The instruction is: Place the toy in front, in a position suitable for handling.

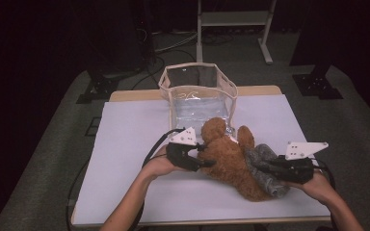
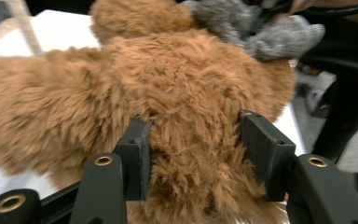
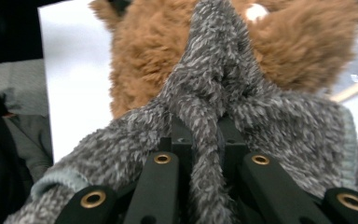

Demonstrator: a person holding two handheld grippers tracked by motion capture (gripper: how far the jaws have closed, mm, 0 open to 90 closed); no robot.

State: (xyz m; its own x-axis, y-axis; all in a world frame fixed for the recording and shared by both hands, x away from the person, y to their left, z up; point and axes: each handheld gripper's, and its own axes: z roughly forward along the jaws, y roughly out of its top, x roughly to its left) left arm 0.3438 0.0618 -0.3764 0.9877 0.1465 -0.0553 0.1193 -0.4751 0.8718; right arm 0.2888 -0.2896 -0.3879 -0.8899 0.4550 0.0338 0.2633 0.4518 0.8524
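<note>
From the high view, a fluffy brown plush teddy bear [image 1: 229,161] lies on the white-covered table [image 1: 135,144], at six o'clock from a clear plastic pouch with beige trim [image 1: 198,94]; the left gripper [image 1: 207,162] meets its nine o'clock flank, the right gripper [image 1: 265,166] a fuzzy grey knitted garment [image 1: 265,173] at three o'clock. Left gripper view — jaws half apart, pads pressing brown fur [image 2: 191,121] between them. Right gripper view — jaws nearly together, pinching a grey fold [image 3: 205,126].

A white-topped table [image 1: 125,144] with a pale wooden edge filled the centre of the high view. A clear plastic bag [image 1: 198,94] with beige trim stood upright at upper centre. Just below it, a brown plush bear [image 1: 226,159] lay at centre right, a grey fuzzy garment [image 1: 265,168] against its right side.
</note>
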